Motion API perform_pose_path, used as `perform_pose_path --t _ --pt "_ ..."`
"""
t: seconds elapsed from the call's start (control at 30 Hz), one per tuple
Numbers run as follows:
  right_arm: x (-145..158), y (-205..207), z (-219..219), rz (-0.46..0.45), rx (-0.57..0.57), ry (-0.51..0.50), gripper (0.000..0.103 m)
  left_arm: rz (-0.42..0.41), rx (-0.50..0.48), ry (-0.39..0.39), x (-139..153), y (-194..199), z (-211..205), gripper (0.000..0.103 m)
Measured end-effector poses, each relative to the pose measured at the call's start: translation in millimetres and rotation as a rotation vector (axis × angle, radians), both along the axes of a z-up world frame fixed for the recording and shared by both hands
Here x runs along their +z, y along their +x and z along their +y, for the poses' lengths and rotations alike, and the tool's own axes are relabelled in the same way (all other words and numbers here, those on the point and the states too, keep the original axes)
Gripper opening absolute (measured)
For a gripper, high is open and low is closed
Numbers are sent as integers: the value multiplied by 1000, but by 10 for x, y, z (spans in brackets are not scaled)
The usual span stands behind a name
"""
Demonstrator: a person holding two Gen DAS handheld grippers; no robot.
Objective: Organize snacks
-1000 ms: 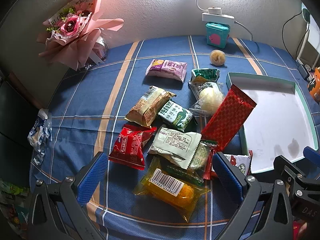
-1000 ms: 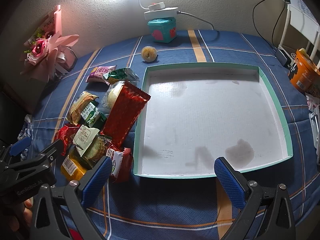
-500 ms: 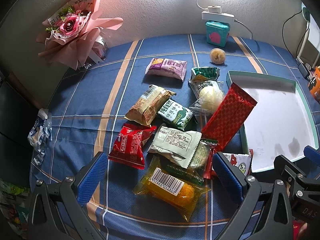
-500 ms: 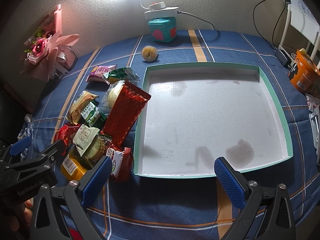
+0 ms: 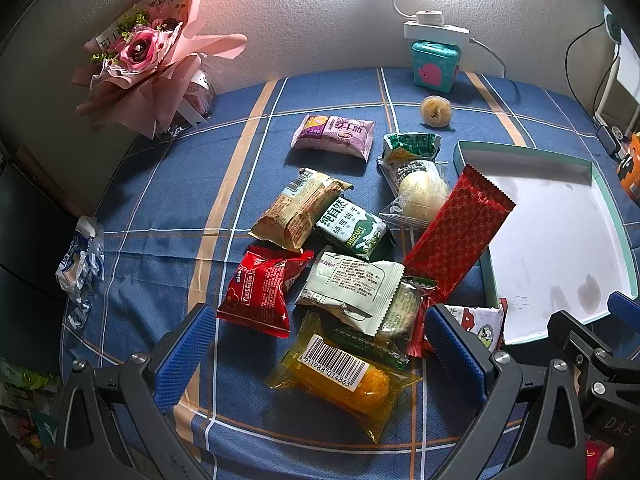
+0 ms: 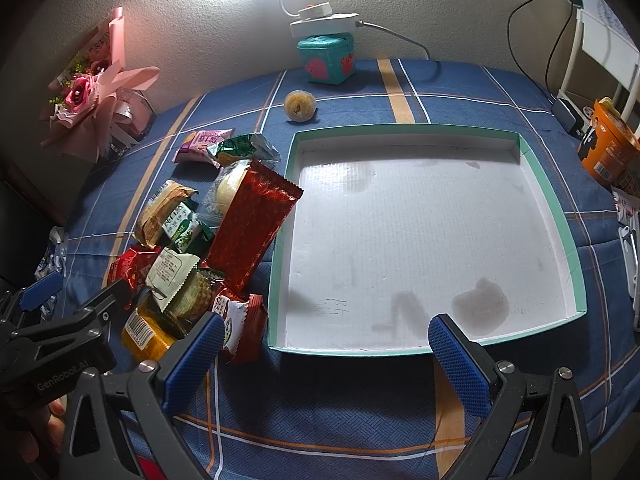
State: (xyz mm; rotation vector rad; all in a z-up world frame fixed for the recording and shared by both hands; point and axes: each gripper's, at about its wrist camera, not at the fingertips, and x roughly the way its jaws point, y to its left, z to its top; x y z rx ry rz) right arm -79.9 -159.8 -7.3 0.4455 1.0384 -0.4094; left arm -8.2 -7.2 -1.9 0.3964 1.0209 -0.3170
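Snack pile, left part of the tabletop (image 5: 168, 184), under a blue checked cloth; none of the packets lies inside the tray.

- Long red packet (image 5: 456, 236): long axis runs near-left to far-right, far end propped on the left rim of the tray (image 6: 556, 216) and overhanging it.
- Yellow packet (image 5: 340, 380) with barcode: nearest item, long axis left to right, lying between the blue pads of the left tongs (image 5: 320, 356).
- White packet (image 5: 352, 284): just beyond the yellow one, overlapping a green-wrapped biscuit.
- Small red packet (image 5: 260, 292): left of the white packet, flat.
- Tan packet (image 5: 300, 208) and green biscuit packet (image 5: 352, 228): side by side, touching, middle of the pile.
- Purple packet (image 5: 336, 136): far side, apart from the pile, long axis left to right.
- Round yellow pastry (image 6: 300, 106): far, alone, near the teal box (image 6: 326, 60).

Tray: white floor, teal rim, stained, holding nothing.

Left tongs: spread wide, gripping nothing. Right tongs (image 6: 324, 350): spread wide, gripping nothing, at the tray's near rim.

Surroundings: pink bouquet (image 5: 144, 56) far left; orange cup (image 6: 608, 152) far right.
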Motion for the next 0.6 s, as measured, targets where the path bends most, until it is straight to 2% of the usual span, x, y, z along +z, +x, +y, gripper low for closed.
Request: perform_pose_path --t 0.13,0.37,0.47,0.6 --pt "-3 5 35 0 6 -1 103 10 14 -7 -4 31 30 103" --pt "22 128 178 -16 68 26 103 79 131 -23 -111 172 211 103" --pt "-48 241 275 -7 125 47 103 138 206 -50 -205 258 346 103" --pt "-123 338 426 3 194 84 101 244 254 -84 -373 338 433 103"
